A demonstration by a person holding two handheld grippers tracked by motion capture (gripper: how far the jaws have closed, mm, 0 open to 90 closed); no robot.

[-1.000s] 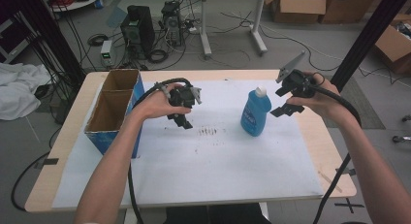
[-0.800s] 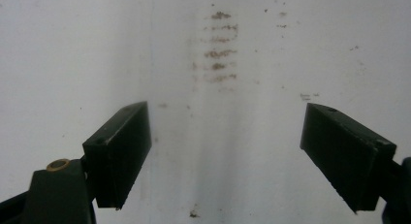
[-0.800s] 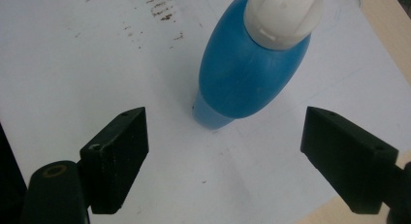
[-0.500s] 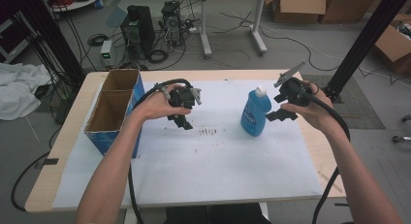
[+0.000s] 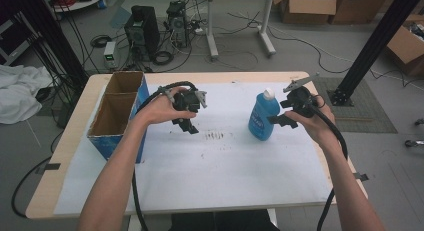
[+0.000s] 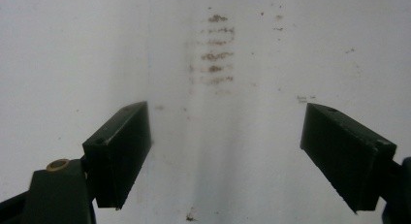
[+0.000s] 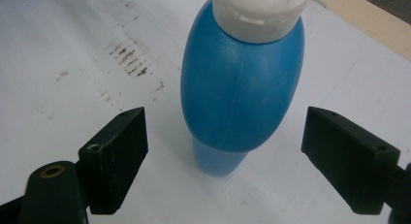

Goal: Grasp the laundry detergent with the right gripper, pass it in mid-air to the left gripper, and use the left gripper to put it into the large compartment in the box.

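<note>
A blue bottle (image 5: 262,117) with a white cap stands upright on the white sheet right of the table's middle. My right gripper (image 5: 278,120) hovers just to its right, open. In the right gripper view the bottle (image 7: 241,88) rises between the two spread jaws of the right gripper (image 7: 242,158), a little beyond them, touching neither. My left gripper (image 5: 187,126) is held above the sheet left of centre, pointing down. Its jaws stand wide apart in the left gripper view (image 6: 240,156) with only smudged paper between them.
An open cardboard box (image 5: 117,113) with blue sides stands at the table's left edge. Brown smudges (image 5: 216,136) mark the white sheet (image 5: 215,171) between the grippers. Cables trail from both grippers over the front edge. Boxes, computers and a black post stand on the floor beyond.
My right gripper has moved left and slightly down, closing in on the blue bottle. The left gripper has stayed about where it was.
</note>
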